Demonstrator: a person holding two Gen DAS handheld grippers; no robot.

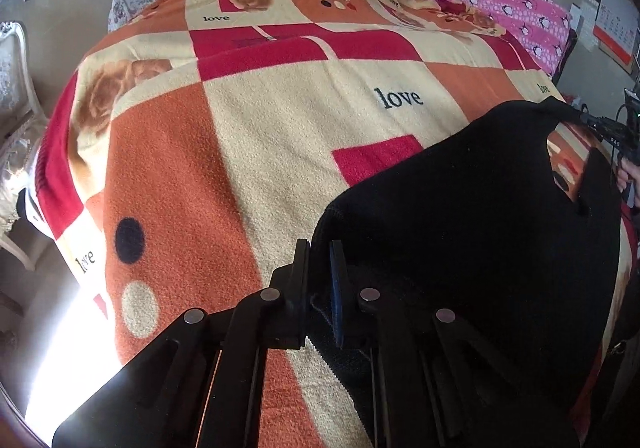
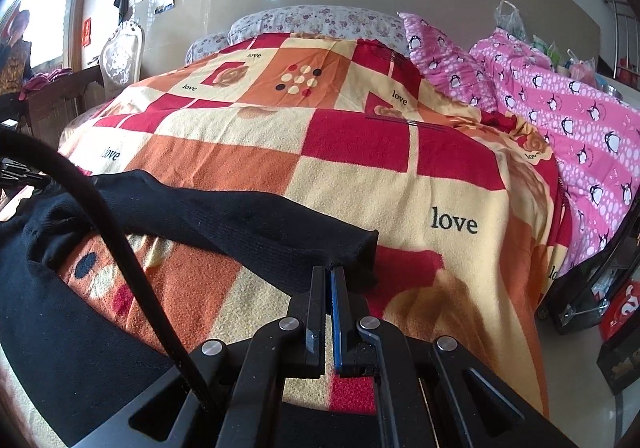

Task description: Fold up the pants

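Black knit pants [image 1: 460, 215] hang stretched between my two grippers above a bed. My left gripper [image 1: 320, 248] is shut on the waist edge of the pants, whose cloth fills the lower right of the left wrist view. My right gripper [image 2: 329, 272] is shut on the hem of one pant leg [image 2: 248, 224], held just above the blanket. The other leg [image 2: 52, 312] lies along the lower left of the right wrist view. The right gripper [image 1: 592, 121] also shows at the far right of the left wrist view, pinching the leg end.
The bed is covered by a red, orange and cream "love" blanket [image 1: 280, 107]. A pink penguin-print quilt [image 2: 560, 115] lies along its right side. Floral pillows [image 2: 320, 19] sit at the head. A white ornate chair [image 2: 120, 55] stands left of the bed. A black cable [image 2: 120, 248] crosses the right wrist view.
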